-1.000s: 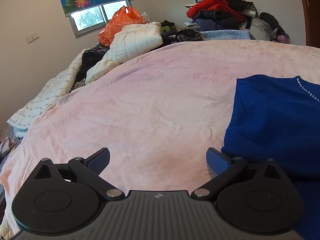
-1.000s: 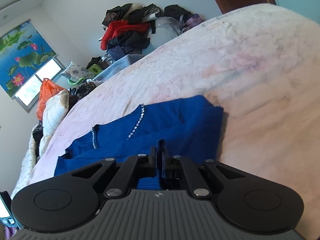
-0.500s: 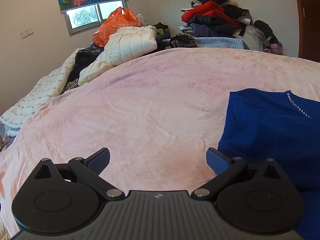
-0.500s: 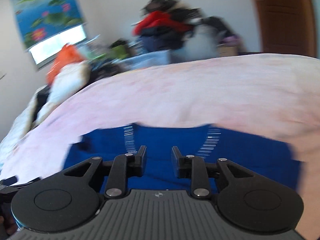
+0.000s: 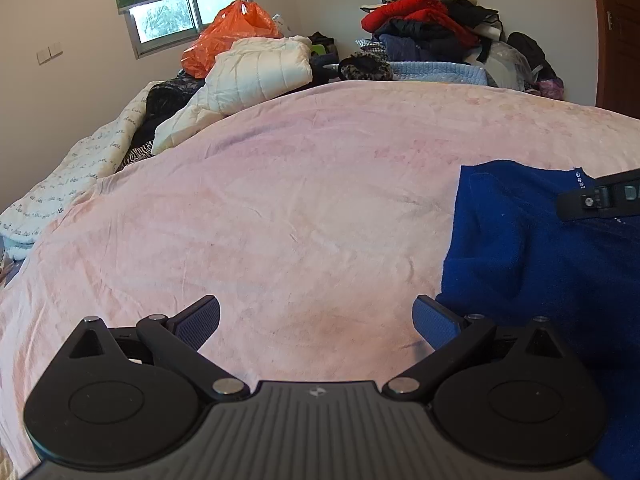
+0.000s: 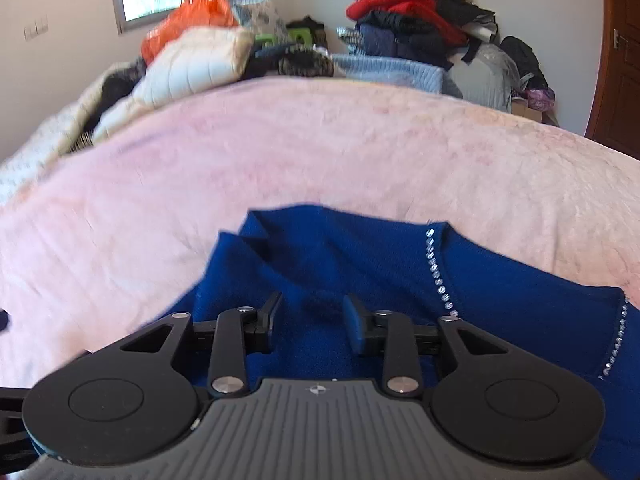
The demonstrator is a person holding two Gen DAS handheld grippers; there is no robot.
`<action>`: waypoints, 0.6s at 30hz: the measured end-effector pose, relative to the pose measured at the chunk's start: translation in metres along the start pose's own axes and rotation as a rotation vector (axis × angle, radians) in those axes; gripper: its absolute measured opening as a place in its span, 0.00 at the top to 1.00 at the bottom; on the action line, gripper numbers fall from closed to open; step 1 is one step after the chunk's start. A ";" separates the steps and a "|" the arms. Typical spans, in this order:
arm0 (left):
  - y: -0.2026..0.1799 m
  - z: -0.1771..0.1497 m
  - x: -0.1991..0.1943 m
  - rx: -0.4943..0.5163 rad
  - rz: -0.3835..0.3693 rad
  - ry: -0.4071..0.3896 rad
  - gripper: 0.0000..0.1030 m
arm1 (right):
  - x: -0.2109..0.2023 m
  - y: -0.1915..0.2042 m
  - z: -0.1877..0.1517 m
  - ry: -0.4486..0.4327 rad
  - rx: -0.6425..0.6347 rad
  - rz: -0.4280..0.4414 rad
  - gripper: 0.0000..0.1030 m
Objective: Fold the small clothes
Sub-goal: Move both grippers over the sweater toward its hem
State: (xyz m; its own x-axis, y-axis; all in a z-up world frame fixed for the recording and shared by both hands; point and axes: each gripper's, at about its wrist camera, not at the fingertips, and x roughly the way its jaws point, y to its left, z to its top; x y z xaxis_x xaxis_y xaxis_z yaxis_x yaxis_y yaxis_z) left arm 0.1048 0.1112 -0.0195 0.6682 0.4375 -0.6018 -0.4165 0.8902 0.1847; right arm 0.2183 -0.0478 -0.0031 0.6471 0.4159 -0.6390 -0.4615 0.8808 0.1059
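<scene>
blue top [image 5: 540,264] cut off rt, far clothes pile [image 6: 416,20] blurry

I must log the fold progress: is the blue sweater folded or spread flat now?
Partly folded. The blue sweater has one side lapped over itself, leaving a raised doubled edge on the pink blanket.

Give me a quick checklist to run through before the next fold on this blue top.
1. Right gripper released: ok. Its fingers have just been opening, and nothing is pinched between them.
2. Left gripper ready: ok, open wide over the pink blanket, holding nothing.
3. Blue top lying flat: not ok, a raised fold shows at its left edge.
4. Rhinestone trim visible as a guide: ok.
5. Space on the blanket for folding: ok, the white quilted jacket and the clothes pile sit at the far edge.
6. Whole top in view: cannot tell, its near and right parts are cut off.
</scene>
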 end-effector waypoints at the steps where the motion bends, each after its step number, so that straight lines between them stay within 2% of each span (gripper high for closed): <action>1: 0.000 0.000 -0.001 -0.002 -0.003 0.000 0.00 | -0.010 -0.003 -0.001 -0.008 0.000 0.032 0.56; 3: -0.001 -0.001 -0.003 -0.003 -0.012 0.003 0.00 | -0.030 -0.006 -0.007 -0.013 -0.017 0.069 0.50; 6: -0.004 -0.003 -0.008 0.002 -0.022 0.002 0.00 | -0.049 -0.010 -0.023 0.027 -0.061 0.069 0.48; 9: -0.007 -0.005 -0.016 0.013 -0.047 0.005 0.00 | -0.049 -0.032 -0.042 0.090 -0.007 0.050 0.40; 11: -0.007 -0.008 -0.024 0.028 -0.073 0.008 0.00 | -0.046 -0.049 -0.054 0.118 0.046 -0.009 0.40; 14: -0.001 -0.016 -0.037 0.036 -0.157 0.024 0.00 | -0.070 -0.064 -0.069 0.063 0.129 0.002 0.39; 18: 0.005 -0.030 -0.050 0.035 -0.266 0.096 0.00 | -0.123 -0.077 -0.092 -0.040 0.203 0.019 0.21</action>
State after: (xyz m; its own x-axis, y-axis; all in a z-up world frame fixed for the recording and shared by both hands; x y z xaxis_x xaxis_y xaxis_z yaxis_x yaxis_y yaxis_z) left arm 0.0506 0.0903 -0.0121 0.6892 0.1753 -0.7031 -0.2117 0.9767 0.0359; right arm 0.1179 -0.1874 -0.0027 0.6648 0.4379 -0.6052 -0.3447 0.8986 0.2715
